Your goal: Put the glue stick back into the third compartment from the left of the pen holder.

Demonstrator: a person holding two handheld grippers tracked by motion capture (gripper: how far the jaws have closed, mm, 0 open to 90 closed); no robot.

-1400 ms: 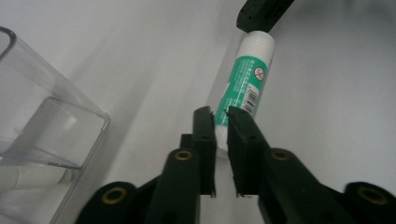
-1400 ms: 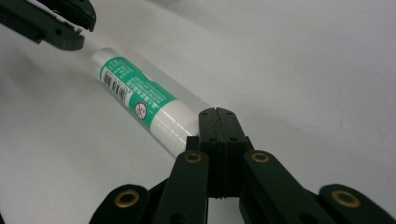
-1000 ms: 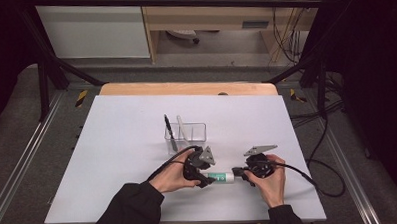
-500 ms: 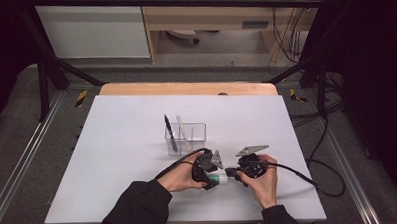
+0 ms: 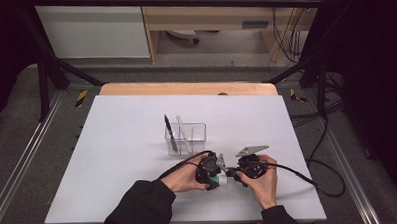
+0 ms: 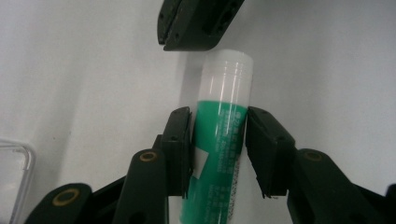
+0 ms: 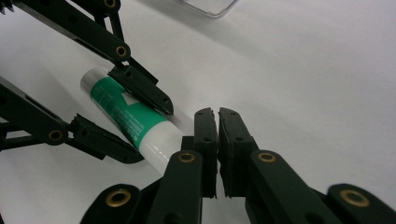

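Green-and-white plastic glue stick [image 6: 221, 135] is lying pinched at its green barrel between the left gripper [image 6: 218, 140] jaws, while the right gripper [image 7: 217, 140], jaws pressed together and holding nothing, is sitting just beside its white cap.

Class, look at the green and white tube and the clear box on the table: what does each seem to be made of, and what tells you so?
Green and white tube: probably glossy plastic; bright streaks run along its white cap.
Clear box: probably transparent hard plastic; the table shows through its walls.
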